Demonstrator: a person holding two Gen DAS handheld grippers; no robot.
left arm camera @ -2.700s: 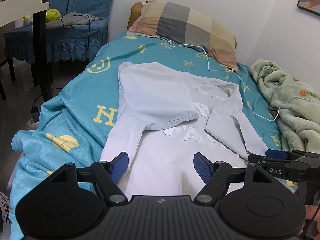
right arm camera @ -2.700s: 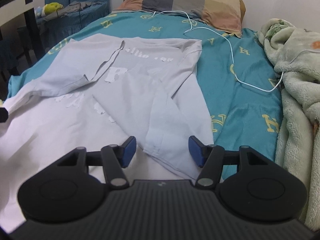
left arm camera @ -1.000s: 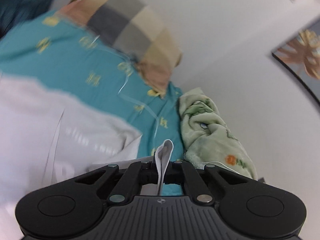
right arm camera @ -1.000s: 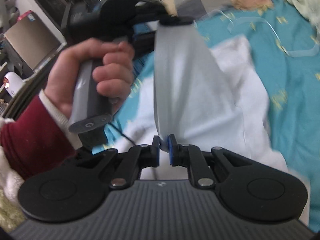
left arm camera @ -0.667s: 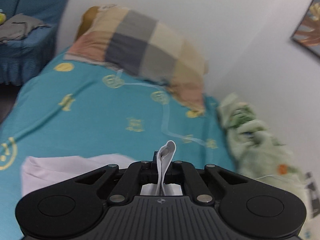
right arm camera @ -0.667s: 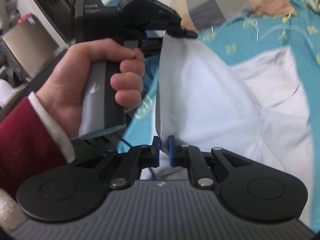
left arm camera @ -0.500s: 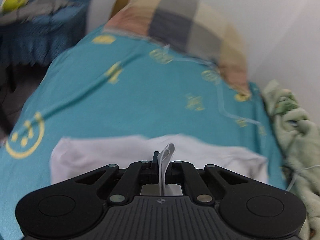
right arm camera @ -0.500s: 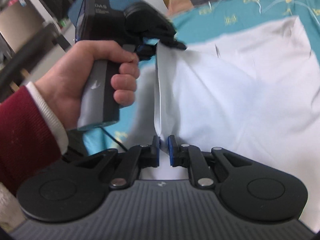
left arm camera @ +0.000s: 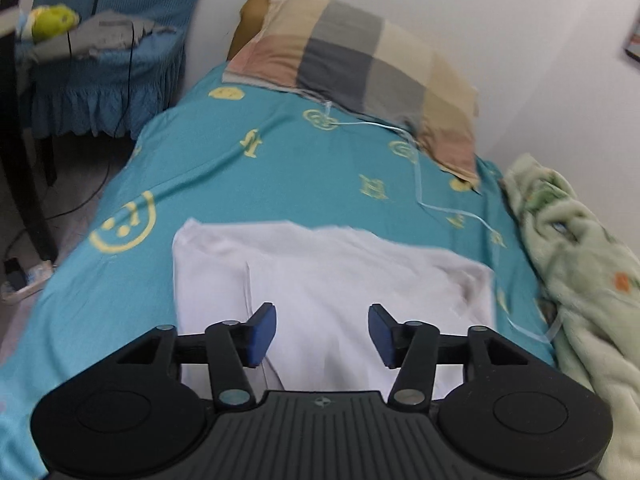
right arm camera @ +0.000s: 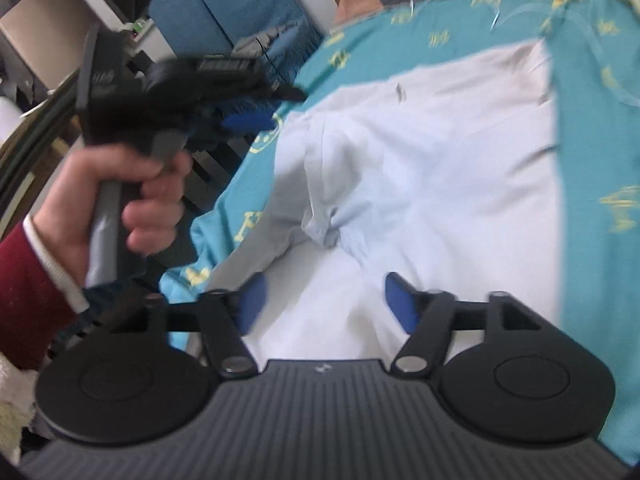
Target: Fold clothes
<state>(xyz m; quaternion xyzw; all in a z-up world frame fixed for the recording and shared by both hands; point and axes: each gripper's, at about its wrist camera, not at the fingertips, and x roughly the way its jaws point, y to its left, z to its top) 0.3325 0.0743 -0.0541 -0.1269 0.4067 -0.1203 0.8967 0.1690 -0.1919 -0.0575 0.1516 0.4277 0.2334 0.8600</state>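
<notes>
A white shirt (left arm camera: 332, 276) lies folded over on the teal bedsheet (left arm camera: 280, 168), its far edge running straight across the bed. My left gripper (left arm camera: 322, 334) is open just above the shirt's near part, with nothing between its blue pads. In the right wrist view the same shirt (right arm camera: 432, 184) shows a bunched crease near its middle. My right gripper (right arm camera: 322, 302) hovers open over it and holds nothing. The left gripper (right arm camera: 256, 108) appears there blurred at upper left, held by a hand (right arm camera: 120, 196) in a red sleeve.
A checked pillow (left arm camera: 360, 64) lies at the head of the bed, with a thin white cable (left arm camera: 432, 192) trailing from it. A green fleece blanket (left arm camera: 580, 264) is piled along the right side. A blue-covered chair (left arm camera: 100, 68) with clothes stands left of the bed.
Both grippers were shut on the shirt's hem and carried it toward the pillow. Both have now opened and let go, and the shirt lies folded in half on the bed.
</notes>
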